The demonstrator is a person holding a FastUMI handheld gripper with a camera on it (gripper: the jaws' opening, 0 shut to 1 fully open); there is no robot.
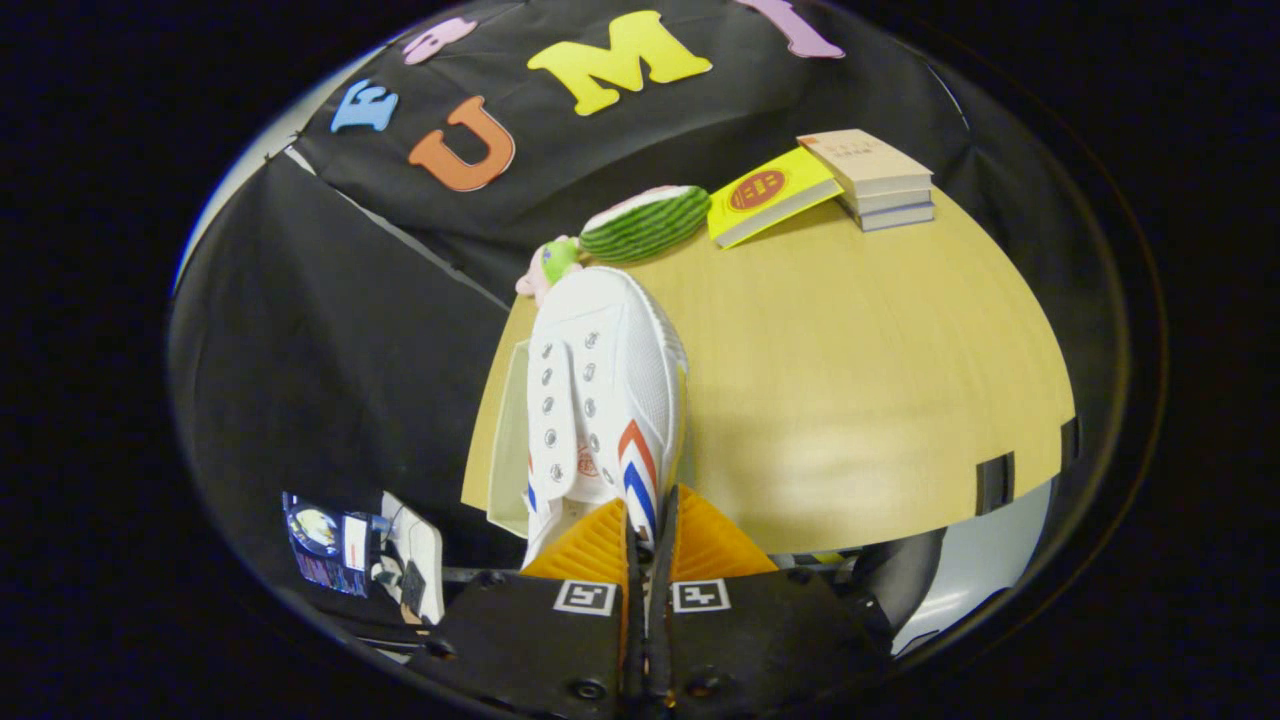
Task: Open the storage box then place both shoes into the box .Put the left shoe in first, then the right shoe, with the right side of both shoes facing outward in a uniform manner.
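Right now the gripper is clamped on a white shoe, both fingers pressing in on the heel-end side wall with only a thin slice of shoe between them. The shoe has empty eyelets, no laces visible, and red and blue chevron stripes on the side just ahead of the fingers. It extends straight away from the fingers, toe pointing toward the far end of the table. It appears lifted off the table, but I can't tell for sure.

Just beside the shoe, on its left, a pale flat panel sits at the table's near corner; can't tell whether it's the box, its lid or something else.

Beyond the toe, at the far end of the table: a watermelon-slice plush, with a small pink and green toy touching or just beside it. Further right, a yellow book leans against a stack of books.

Off the table, low and left of the fingers, a small dark printed packet and a second white shoe-like item, partly hidden.
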